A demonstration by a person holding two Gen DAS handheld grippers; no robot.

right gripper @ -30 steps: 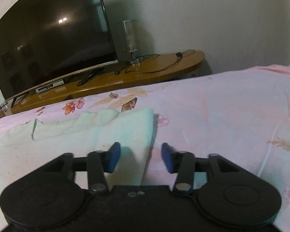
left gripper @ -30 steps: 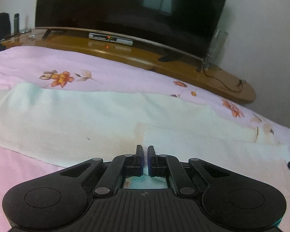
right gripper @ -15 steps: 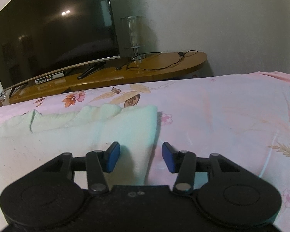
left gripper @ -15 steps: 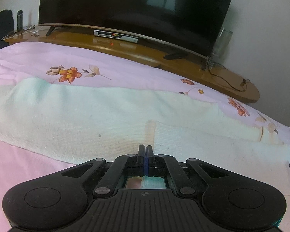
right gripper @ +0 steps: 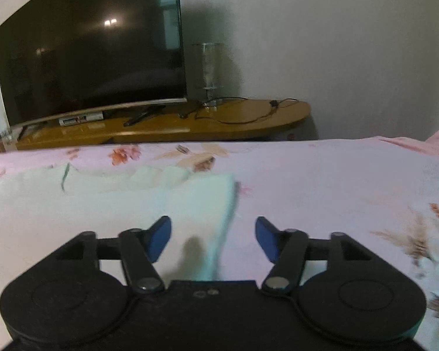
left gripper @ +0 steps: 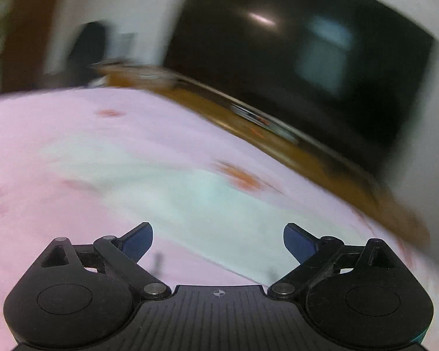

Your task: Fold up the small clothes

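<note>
A pale mint cloth (left gripper: 190, 201) lies flat on the pink floral bedsheet (left gripper: 44, 204); the left wrist view is blurred by motion. My left gripper (left gripper: 218, 241) hovers over the cloth's near edge, its jaws opening wide, nothing between the blue pads. In the right wrist view the same cloth (right gripper: 102, 201) shows a folded layer and its right edge. My right gripper (right gripper: 213, 238) is over that edge with its jaws opening; the cloth's edge lies below the gap, and the pads do not press it.
A large dark television (right gripper: 87, 52) stands on a long wooden stand (right gripper: 190, 122) beyond the bed, with a glass vase (right gripper: 209, 67) and a cable (right gripper: 248, 114) at its right end. The pink sheet (right gripper: 336, 190) stretches right of the cloth.
The left gripper went from shut to wide open and swung sideways with a roll, blurring its view. The right gripper's jaws widened and it shifted slightly over the cloth's right edge.
</note>
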